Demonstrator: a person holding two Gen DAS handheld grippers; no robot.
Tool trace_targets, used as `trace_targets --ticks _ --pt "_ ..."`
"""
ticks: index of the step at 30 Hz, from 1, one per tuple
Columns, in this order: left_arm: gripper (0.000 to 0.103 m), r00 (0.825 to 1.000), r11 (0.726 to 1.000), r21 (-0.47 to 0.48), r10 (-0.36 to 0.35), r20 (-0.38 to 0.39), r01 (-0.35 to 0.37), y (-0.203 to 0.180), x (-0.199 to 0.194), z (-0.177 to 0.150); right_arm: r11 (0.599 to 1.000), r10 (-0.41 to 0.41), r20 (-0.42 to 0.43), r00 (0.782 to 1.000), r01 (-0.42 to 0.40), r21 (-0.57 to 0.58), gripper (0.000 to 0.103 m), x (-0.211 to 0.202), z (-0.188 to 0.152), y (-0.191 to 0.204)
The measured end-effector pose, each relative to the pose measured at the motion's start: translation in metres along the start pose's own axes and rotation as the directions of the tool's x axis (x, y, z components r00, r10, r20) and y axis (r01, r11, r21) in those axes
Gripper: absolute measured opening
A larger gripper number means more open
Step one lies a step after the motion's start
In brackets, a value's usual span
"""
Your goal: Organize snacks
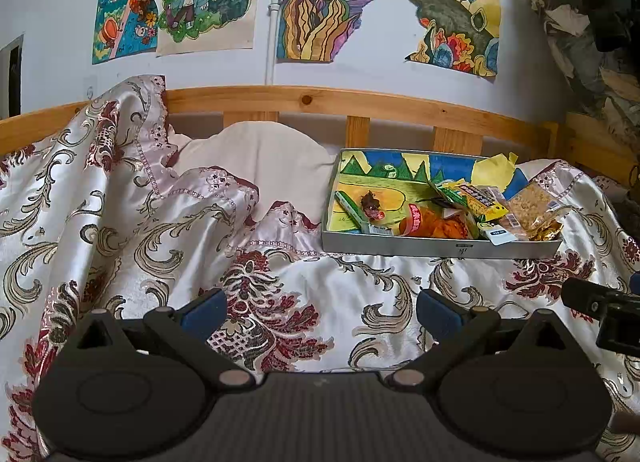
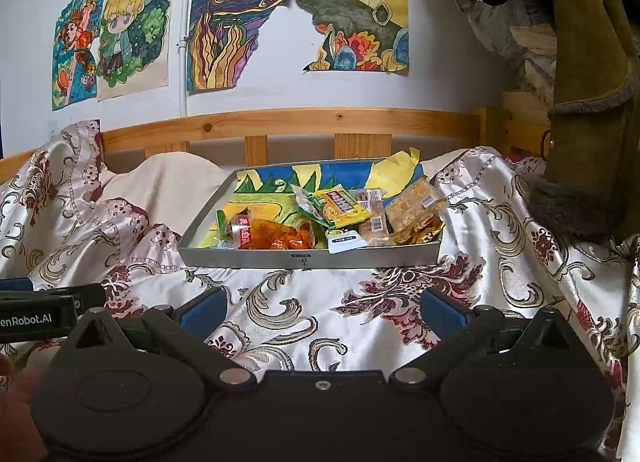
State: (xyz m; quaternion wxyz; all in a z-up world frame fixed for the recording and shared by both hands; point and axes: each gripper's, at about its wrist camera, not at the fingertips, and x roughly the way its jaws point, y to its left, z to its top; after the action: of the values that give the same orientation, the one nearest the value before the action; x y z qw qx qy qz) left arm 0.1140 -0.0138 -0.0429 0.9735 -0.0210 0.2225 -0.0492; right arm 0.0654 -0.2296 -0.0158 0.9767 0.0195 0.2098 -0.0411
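Observation:
A grey metal tray [image 1: 440, 249] [image 2: 308, 258] lined with a coloured drawing sits on the bed and holds several snack packets: an orange bag [image 1: 436, 226] [image 2: 280, 236], a yellow-green packet [image 1: 482, 201] [image 2: 342, 205], a clear bag of golden crackers [image 1: 534, 207] [image 2: 414, 209] and a green bar [image 1: 352, 207]. My left gripper [image 1: 320, 312] is open and empty, low over the bedspread, in front and left of the tray. My right gripper [image 2: 320, 314] is open and empty, directly in front of the tray. The left gripper also shows at the left edge of the right wrist view [image 2: 48, 302].
A silky floral bedspread [image 1: 140, 221] [image 2: 500, 262] covers the bed in folds, with a pale pillow [image 1: 256, 157] behind. A wooden bed rail [image 1: 320, 99] [image 2: 300, 121] and a wall with drawings stand at the back. Hanging clothes [image 2: 584, 101] crowd the right side.

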Motion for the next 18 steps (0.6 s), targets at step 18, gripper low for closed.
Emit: trace_targets --ticks 18 --pt "0.103 0.999 0.999 0.011 0.043 -0.015 -0.043 -0.0013 -0.0012 0.0018 1.000 0.000 -0.002 1.000 0.000 -0.001 0.102 -0.0002 0.0000 0.0004"
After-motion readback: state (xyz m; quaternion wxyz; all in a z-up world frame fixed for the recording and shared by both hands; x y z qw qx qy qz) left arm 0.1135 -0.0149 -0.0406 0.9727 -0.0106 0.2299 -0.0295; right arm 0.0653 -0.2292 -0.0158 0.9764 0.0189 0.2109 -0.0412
